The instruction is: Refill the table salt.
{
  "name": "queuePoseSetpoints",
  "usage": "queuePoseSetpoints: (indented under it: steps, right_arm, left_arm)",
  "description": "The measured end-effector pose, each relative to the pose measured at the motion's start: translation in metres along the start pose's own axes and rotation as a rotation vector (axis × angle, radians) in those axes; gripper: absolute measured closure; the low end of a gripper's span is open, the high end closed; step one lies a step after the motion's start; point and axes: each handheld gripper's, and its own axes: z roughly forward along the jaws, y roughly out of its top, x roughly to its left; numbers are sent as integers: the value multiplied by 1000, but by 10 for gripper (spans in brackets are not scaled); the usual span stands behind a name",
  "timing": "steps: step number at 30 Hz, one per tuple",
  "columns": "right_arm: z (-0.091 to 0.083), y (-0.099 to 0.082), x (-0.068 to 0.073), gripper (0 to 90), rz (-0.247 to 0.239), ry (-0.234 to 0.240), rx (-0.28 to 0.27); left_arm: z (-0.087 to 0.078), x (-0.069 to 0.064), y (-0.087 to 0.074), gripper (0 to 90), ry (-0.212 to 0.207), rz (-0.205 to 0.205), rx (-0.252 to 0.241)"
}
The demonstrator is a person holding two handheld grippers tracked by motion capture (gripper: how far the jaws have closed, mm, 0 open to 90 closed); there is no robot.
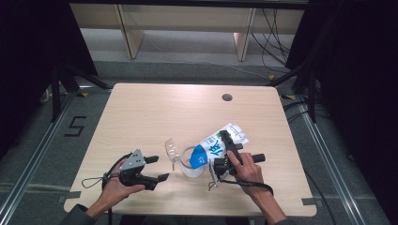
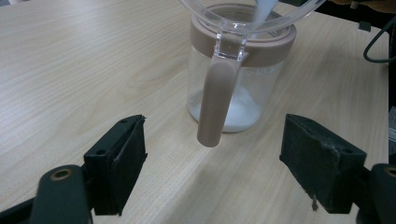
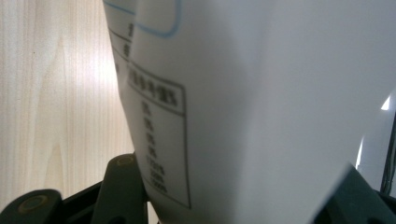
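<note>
Pouring white powder (image 2: 243, 109) into clear jar (image 2: 240, 70).

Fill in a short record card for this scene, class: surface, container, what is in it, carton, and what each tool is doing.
surface: wooden table
container: clear jar with brown collar and handle, lid flipped open
contents: some white liquid at the bottom
carton: white and blue carton, tipped toward the jar, pouring a white stream
left tool: open, empty, facing the jar's handle, not touching it
right tool: shut on the carton
</note>
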Motion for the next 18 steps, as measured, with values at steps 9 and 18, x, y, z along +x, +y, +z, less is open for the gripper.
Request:
queuePoseSetpoints:
  steps: [9,18]
  right_arm:
    - [1,0,-1,503,-21,-2,-6]
    - [0,0,0,505,-8,-6,3]
  left_arm:
    - [0,0,0,217,-1,2,1]
    - [0,0,0,217,5,4,6]
